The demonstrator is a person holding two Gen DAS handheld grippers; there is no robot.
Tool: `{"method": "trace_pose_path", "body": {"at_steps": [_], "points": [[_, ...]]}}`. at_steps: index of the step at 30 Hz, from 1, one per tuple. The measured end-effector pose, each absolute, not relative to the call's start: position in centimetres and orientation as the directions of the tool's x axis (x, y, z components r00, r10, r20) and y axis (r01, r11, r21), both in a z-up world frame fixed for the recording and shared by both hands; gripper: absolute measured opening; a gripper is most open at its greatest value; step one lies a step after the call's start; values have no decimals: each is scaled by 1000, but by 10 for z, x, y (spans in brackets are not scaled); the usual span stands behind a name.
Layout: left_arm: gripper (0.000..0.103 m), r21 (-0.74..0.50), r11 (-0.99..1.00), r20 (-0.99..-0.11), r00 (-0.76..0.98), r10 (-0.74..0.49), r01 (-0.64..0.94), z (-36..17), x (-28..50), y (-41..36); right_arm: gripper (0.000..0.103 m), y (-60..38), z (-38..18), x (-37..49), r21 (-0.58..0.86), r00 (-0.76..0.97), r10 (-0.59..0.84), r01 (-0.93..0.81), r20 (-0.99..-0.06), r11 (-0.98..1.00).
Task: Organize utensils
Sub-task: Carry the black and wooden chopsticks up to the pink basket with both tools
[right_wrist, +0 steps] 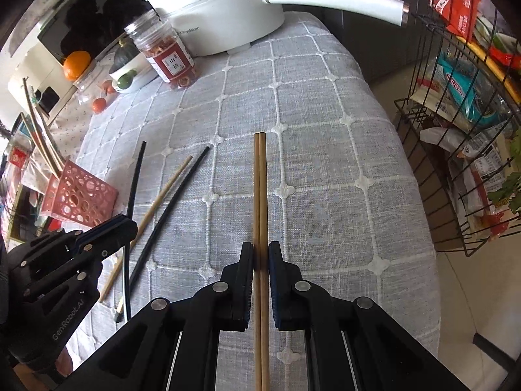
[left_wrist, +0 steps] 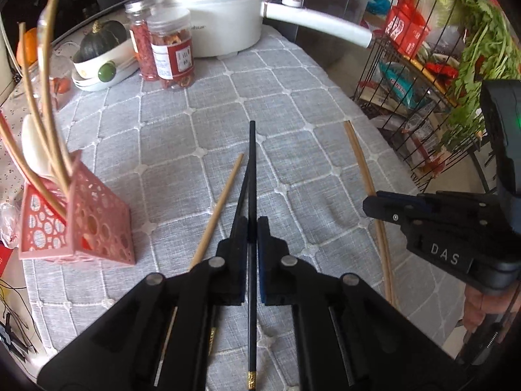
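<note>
Right, both hands are loaded: the left gripper (left_wrist: 251, 224) is clamped on a black chopstick (left_wrist: 251, 163), which runs straight out from the pads toward twelve o'clock, with its gold-banded tail sticking back between the gripper arms. Over on the other side, the right gripper (right_wrist: 260, 254) is squeezed tight on a pair of wooden chopsticks (right_wrist: 260, 189), lying side by side and also pointing to twelve. Two strays remain on the grey quilted bench (right_wrist: 309, 104): a second black chopstick (right_wrist: 169, 208) and a single wooden chopstick (right_wrist: 156, 205), both resting at about nine o'clock of the right gripper, close together and slanting. The goal looks to be the pink perforated holder (left_wrist: 78, 224), sitting at nine o'clock in the left wrist view, already bristling with several wooden sticks and a white spoon (left_wrist: 34, 150). To land this step cleanly, I'd say tip each load upright first, tips down, then come in over the holder's open mouth rather than from the side, since the sticks already inside fan outward and could snag. One hand at a time seems wise, as the holder is light and may tip. Release only once the tips are well inside
</note>
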State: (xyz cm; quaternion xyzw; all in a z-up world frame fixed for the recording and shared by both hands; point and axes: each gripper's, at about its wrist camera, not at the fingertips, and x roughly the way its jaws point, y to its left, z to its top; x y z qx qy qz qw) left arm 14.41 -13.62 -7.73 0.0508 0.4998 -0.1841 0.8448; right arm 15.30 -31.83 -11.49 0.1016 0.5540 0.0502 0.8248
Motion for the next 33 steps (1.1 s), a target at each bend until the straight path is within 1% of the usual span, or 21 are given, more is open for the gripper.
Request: {"method": "trace_pose_path", "body": {"at_steps": [11, 18, 23, 30, 33], "points": [[6, -159, 927, -749, 570, -338, 341, -23, 103, -84, 9, -286, -49, 121, 241, 539, 235, -60, -809, 969], [6, -183, 928, -662, 657, -361, 325, 5, 88, -55, 6, -254, -18, 110, 197, 624, 252, -157, -740, 968], [6, -188, 935, -607, 713, -351, 300, 22, 82, -34, 5, -245, 0, 108, 204, 667, 280, -192, -691, 960], [6, -191, 932, -575, 735, -360, 306, 32, 76, -25, 5, -237, 16, 107, 216, 688, 304, -215, -659, 953], [6, -190, 932, -548, 755, -361, 308, 42, 71, -20, 5, -234, 26, 104, 208, 704, 311, -231, -639, 951]]}}
